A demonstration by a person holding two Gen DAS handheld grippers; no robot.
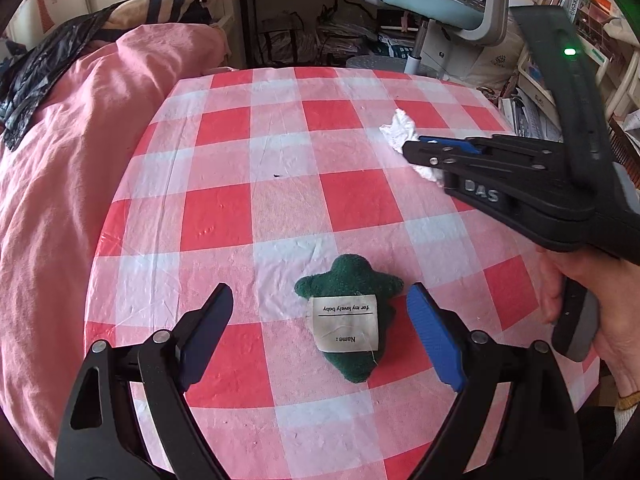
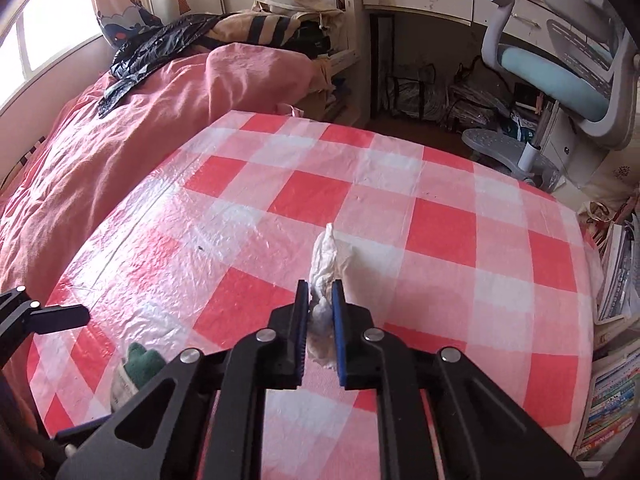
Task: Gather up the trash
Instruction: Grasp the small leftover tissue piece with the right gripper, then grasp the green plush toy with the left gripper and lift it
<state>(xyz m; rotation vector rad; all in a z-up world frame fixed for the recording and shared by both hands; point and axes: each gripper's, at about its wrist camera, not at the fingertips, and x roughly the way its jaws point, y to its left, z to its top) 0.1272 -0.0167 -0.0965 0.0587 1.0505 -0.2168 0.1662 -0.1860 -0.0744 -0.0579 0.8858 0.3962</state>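
My right gripper [image 2: 320, 292] is shut on a crumpled white tissue [image 2: 326, 256] above the red-and-white checked tablecloth [image 2: 360, 200]. In the left wrist view the same gripper [image 1: 412, 152] holds the tissue [image 1: 400, 128] at the table's right side. My left gripper [image 1: 320, 320] is open and empty, its fingers either side of a small green plush toy [image 1: 348, 280] with a white label that lies on the cloth. The toy [image 2: 140, 360] also shows low left in the right wrist view, beside a left fingertip [image 2: 60, 316].
A pink bed cover [image 1: 80, 160] lies left of the table with a black plastic bag [image 1: 36, 68] on it. A blue-grey office chair [image 2: 560, 72] and a desk stand beyond the far edge. Stacked books [image 2: 616, 400] are at the right.
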